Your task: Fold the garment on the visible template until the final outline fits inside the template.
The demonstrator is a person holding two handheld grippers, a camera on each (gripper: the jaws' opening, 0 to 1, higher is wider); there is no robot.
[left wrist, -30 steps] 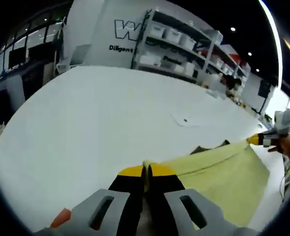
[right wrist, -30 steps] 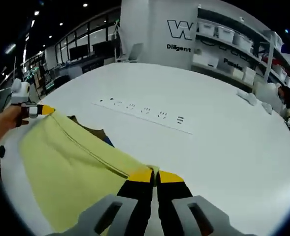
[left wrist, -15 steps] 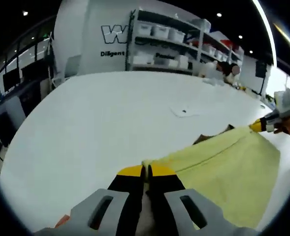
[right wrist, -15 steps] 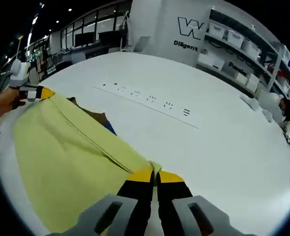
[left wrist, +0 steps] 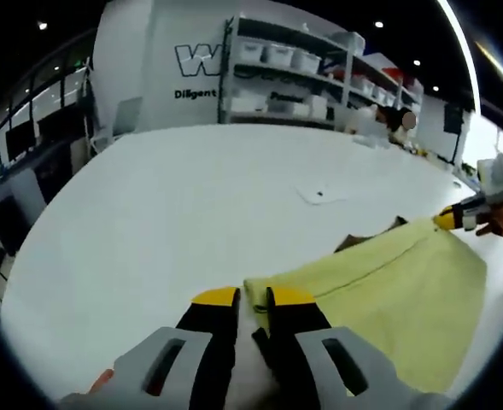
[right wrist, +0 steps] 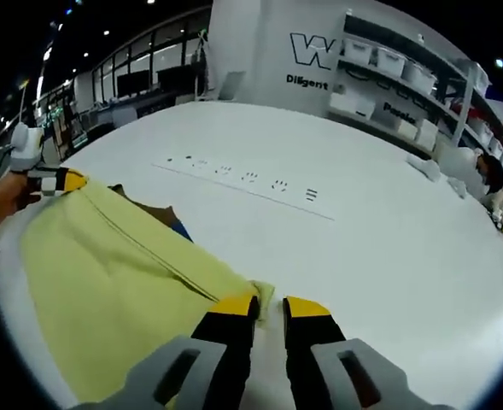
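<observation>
Both jaws parted, left gripper (left wrist: 253, 301) and right gripper (right wrist: 271, 305) holding nothing, yellow garment (right wrist: 106, 273) lies folded on the table (right wrist: 388, 239), more folds likely remain.

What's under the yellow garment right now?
A brown sheet with a blue edge pokes out from under the yellow fabric garment on the white table. How far it extends underneath is covered.

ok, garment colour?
Pale yellow garment, plain, no pattern; clearest in the right gripper view.
</observation>
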